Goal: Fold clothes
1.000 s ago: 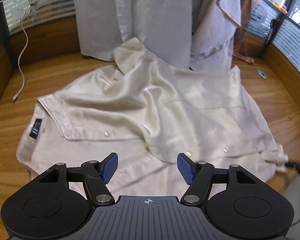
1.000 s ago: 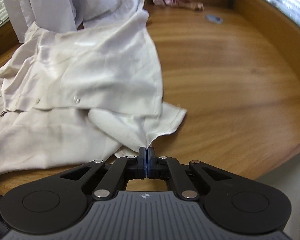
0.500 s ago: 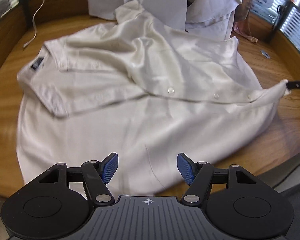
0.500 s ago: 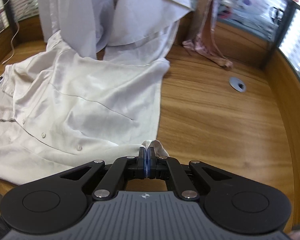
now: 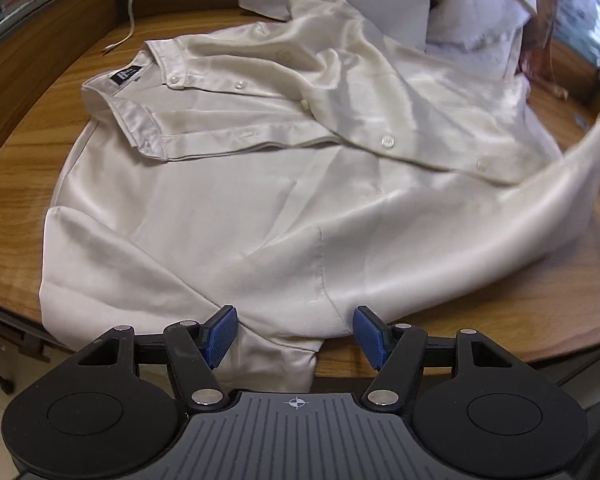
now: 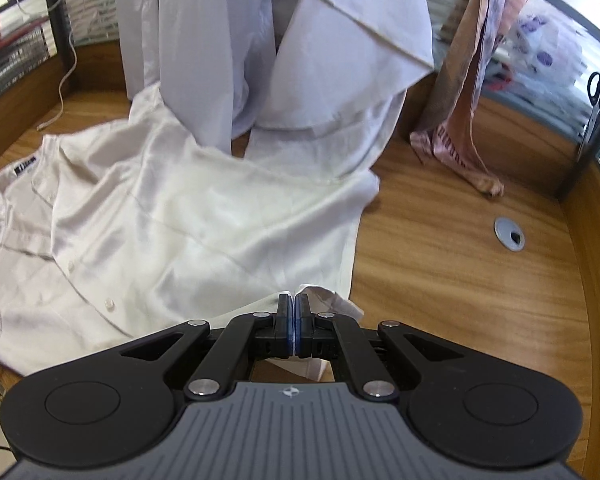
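On the desk, by size:

Desk (image 5: 540, 300): a curved wooden top that carries everything; its near edge runs just under both grippers, so the work is done at the front.

Hung clothes (image 6: 300, 60): pale shirts draped at the back, their tails resting on the far part of the shirt; likely waiting their turn.

Shirt (image 5: 260, 200): cream, buttoned, spread front-up across the desk with the collar (image 5: 140, 116) to the left and the hem hanging over the near edge. It is partly flattened; the right panel is rumpled and one corner is lifted off the wood, which looks like spreading before the first fold.

Scarf (image 6: 468, 120): pink, patterned, hanging at the back right, well apart from the shirt.

Right gripper (image 6: 295, 320): fingers pressed together on the shirt's hem corner, a tuft of cloth sticking out past the pads; held raised, probably to pull the cloth taut.

Left gripper (image 5: 296, 334): fingers wide apart, holding nothing, low over the near hem with cloth between the blue pads (image 5: 220, 336); seemingly placed to take the other corner.

Cable (image 5: 134, 12): white, trailing at the far left.

Grommet (image 6: 509, 233): grey, set in the bare wood at right.
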### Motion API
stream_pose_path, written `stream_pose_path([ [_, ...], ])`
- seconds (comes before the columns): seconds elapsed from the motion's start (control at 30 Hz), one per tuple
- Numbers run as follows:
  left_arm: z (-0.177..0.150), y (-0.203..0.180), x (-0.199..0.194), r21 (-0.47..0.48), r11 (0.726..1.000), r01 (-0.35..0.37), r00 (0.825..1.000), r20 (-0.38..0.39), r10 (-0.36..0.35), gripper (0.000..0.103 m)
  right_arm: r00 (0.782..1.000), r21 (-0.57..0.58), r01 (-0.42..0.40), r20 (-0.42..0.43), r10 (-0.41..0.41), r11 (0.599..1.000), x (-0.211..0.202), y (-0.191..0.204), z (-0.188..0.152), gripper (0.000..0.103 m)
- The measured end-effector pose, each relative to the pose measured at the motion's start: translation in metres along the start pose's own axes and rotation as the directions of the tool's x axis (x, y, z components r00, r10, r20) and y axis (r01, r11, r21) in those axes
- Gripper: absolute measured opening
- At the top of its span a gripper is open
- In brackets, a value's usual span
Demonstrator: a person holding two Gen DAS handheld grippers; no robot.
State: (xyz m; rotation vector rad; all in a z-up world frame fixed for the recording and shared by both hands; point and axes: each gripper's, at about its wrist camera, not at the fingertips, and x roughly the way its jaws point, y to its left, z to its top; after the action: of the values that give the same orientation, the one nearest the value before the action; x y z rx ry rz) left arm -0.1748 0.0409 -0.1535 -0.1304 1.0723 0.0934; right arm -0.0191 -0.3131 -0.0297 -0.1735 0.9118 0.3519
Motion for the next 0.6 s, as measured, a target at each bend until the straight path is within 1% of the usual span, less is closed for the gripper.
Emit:
stream_pose_path([
  [0.1, -0.001, 0.001, 0.005, 0.009, 1.000, -0.003, 1.000, 0.001, 0.003, 0.067, 1.000, 0.024, 0.016, 0.023, -0.016, 1.000, 0.001, 0.001, 0.008, 0.001],
  [0.17, 0.001, 0.007, 0.007, 0.030, 1.000, -0.001, 1.000, 0.004, 0.000, 0.060, 0.999, 0.039, 0.025, 0.029, -0.026, 0.999, 0.006, 0.003, 0.014, 0.001],
  [0.2, 0.005, 0.011, 0.007, 0.036, 0.999, 0.002, 1.000, 0.002, -0.002, 0.053, 0.999, 0.044, 0.030, 0.031, -0.032, 0.999, 0.010, 0.005, 0.016, 0.001],
  [0.23, 0.011, 0.015, 0.008, 0.040, 0.999, 0.004, 1.000, -0.005, -0.004, 0.038, 0.999, 0.049, 0.035, 0.032, -0.037, 0.998, 0.014, 0.007, 0.019, 0.001],
  [0.27, 0.017, 0.019, 0.008, 0.043, 0.999, 0.006, 1.000, -0.013, -0.006, 0.029, 0.999, 0.055, 0.035, 0.026, -0.037, 0.998, 0.020, 0.009, 0.021, 0.001],
  [0.3, 0.022, 0.023, 0.009, 0.046, 0.999, 0.008, 1.000, -0.020, -0.007, 0.015, 0.999, 0.063, 0.034, 0.010, -0.034, 0.997, 0.028, 0.013, 0.022, 0.002],
  [0.33, 0.028, 0.027, 0.010, 0.049, 0.999, 0.011, 1.000, -0.027, -0.009, 0.010, 0.999, 0.059, 0.051, -0.011, -0.050, 0.997, 0.034, 0.016, 0.024, 0.002],
  [0.37, 0.034, 0.031, 0.010, 0.053, 0.999, 0.013, 0.999, -0.034, -0.011, 0.010, 0.997, 0.052, 0.071, -0.032, -0.069, 0.996, 0.040, 0.020, 0.026, 0.002],
  [0.4, 0.039, 0.035, 0.011, 0.056, 0.998, 0.015, 0.999, -0.042, -0.013, 0.009, 0.995, 0.046, 0.090, -0.053, -0.087, 0.995, 0.046, 0.023, 0.027, 0.005],
  [0.47, 0.053, 0.043, 0.010, 0.067, 0.998, 0.021, 0.999, -0.051, -0.018, 0.009, 0.994, 0.054, 0.104, -0.042, -0.102, 0.993, 0.035, 0.028, 0.027, 0.016],
  [0.5, 0.062, 0.046, 0.008, 0.080, 0.997, 0.025, 0.999, -0.048, -0.022, 0.009, 0.993, 0.059, 0.110, -0.035, -0.108, 0.992, 0.028, 0.030, 0.027, 0.025],
  [0.53, 0.071, 0.049, 0.005, 0.092, 0.995, 0.030, 0.999, -0.045, -0.026, 0.009, 0.994, 0.085, 0.108, -0.036, -0.106, 0.991, 0.022, 0.031, 0.022, 0.027],
  [0.6, 0.089, 0.055, 0.000, 0.117, 0.993, 0.036, 0.999, -0.040, -0.032, 0.009, 0.994, 0.141, 0.102, -0.039, -0.097, 0.985, 0.009, 0.031, 0.012, 0.027],
])
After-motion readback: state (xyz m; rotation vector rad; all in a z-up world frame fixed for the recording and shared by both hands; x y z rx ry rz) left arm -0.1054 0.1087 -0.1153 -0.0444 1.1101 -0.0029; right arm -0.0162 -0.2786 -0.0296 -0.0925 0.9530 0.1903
